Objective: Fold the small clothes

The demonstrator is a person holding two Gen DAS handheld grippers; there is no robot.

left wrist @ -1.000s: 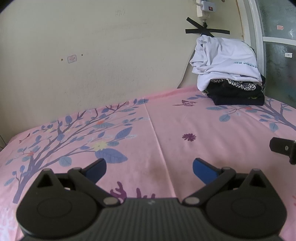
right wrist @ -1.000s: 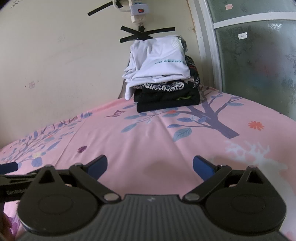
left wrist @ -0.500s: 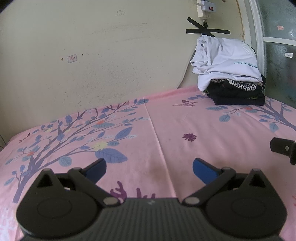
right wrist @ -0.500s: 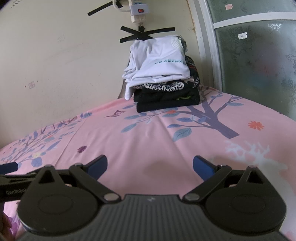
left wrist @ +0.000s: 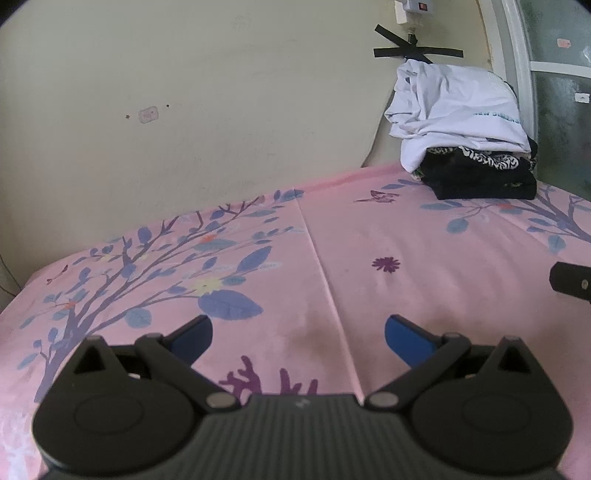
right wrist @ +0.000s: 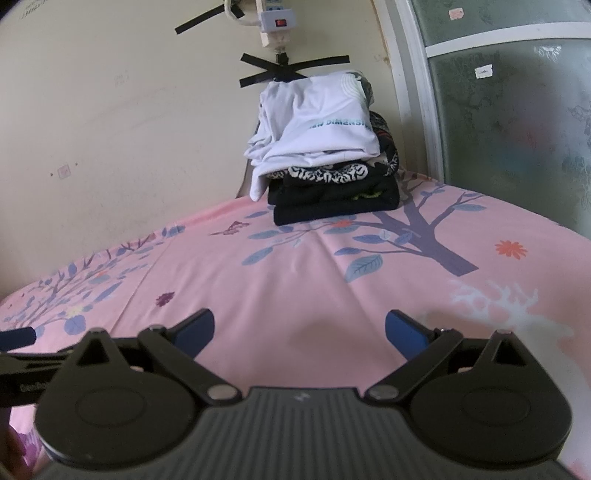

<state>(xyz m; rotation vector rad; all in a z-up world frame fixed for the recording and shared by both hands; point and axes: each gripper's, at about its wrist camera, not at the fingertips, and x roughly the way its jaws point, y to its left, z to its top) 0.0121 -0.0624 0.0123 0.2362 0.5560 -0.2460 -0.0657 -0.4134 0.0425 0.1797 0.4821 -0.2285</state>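
Pink cotton printed with blue-leaved branches is covering the bed [left wrist: 369,236], and both grippers are hovering low over it; the left gripper [left wrist: 298,334] is holding its blue fingers [left wrist: 194,334] spread wide with nothing between them but bare sheet; the right gripper [right wrist: 299,332] is likewise standing fully parted and gripping nothing, its blue fingers [right wrist: 404,334] framing a soft bump in the fabric. Clothes are sitting in a folded pile [right wrist: 325,173] at the far corner of the bed, against the cream wall [left wrist: 184,92] and beside a frosted glass door [right wrist: 517,129]; a white shirt [left wrist: 458,107] with teal lettering is lying on top, a black-and-white patterned piece is showing under it, and dark garments [right wrist: 336,205] are forming the base. Strips of black tape [right wrist: 280,68] are crossing on the wall above the pile, below a white power strip [right wrist: 277,24]. Well apart from the pile, the grippers are touching no garment; each one's edge is showing in the other's view.
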